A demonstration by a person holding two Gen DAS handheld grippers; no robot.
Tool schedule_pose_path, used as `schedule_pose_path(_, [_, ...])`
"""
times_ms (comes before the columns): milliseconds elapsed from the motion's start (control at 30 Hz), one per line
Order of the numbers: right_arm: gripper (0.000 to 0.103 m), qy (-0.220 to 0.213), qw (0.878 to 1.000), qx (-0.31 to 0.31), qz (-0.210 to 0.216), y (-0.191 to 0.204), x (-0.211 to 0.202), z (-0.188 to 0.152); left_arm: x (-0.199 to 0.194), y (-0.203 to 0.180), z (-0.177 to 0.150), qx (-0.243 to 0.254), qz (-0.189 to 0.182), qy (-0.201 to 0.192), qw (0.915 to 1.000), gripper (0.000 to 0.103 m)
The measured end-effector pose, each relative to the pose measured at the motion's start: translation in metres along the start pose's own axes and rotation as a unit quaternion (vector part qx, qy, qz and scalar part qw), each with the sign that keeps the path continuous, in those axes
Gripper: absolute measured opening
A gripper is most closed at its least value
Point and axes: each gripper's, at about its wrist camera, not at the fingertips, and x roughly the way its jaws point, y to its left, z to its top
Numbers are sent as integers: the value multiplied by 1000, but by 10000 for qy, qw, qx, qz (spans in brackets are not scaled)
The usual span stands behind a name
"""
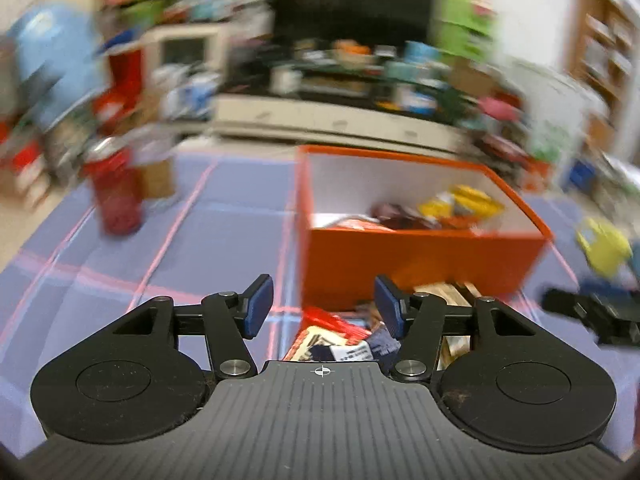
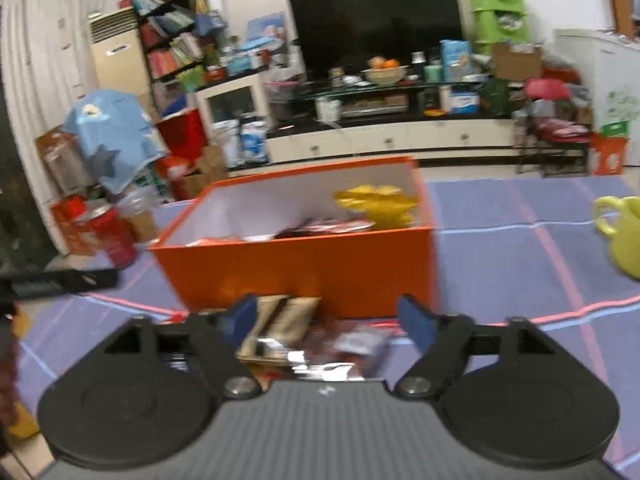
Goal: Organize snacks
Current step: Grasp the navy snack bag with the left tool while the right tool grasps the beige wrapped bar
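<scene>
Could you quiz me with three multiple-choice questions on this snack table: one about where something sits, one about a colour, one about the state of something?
1. Where do the loose snack packets lie?
A. on the cloth in front of the box
B. on top of the red can
C. inside the green mug

2. What colour is the outside of the box?
A. blue
B. orange
C. white

3. How does the right gripper stand?
A. clamped on a packet
B. shut and empty
C. open, holding nothing

Answers: 1 A, the packets rest on the cloth against the box's near wall. 2 B, its outer walls are orange. 3 C, its blue pads stand wide apart, pressing on nothing.
</scene>
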Motion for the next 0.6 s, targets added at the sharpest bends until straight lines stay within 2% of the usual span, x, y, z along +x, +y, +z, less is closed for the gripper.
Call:
schedule_pose_path(33, [95,-13,9999,-145,-8,10,5,-1,1,-1,-3,311,-211,-21,9993,45])
schedule_pose_path(100, [95,54,9993,-359,23,26,17,0,6,-4,-11,895,-574,-21,9943,47])
schedule_pose_path(167, [94,160,9996,-238,87,32,32,4,11,-17,-19,1573,-660,-113,9853,46])
schedule_pose_path(200, [94,204,9996,-164,53,34,39,6,14,-25,-23,1941,-729,-148,9782,46])
schedule_pose_path(267, [94,367,9992,-134,-54,39,56,9,23,-36,-30,2346,-900,-44,9679,47])
schedule_pose_path(333, [94,556,9984,-100,-41,42,70,5,35,-42,-39,2547,-995,201,9617,47])
schedule_pose_path(400, [93,814,9966,-62,-50,46,85,-1,45,-45,-49,2584,-992,399,9601,44])
schedule_pose_path(500, [78,1075,9937,-266,-193,47,96,-6,47,-50,-56,2632,-1087,504,9573,43])
schedule_pose_path(533, [64,1071,9935,-322,-216,48,95,-6,47,-50,-57,2607,-1098,548,9576,38])
schedule_pose_path(600, [61,1077,9934,-326,-200,45,92,-4,47,-47,-57,2542,-1084,609,9591,35])
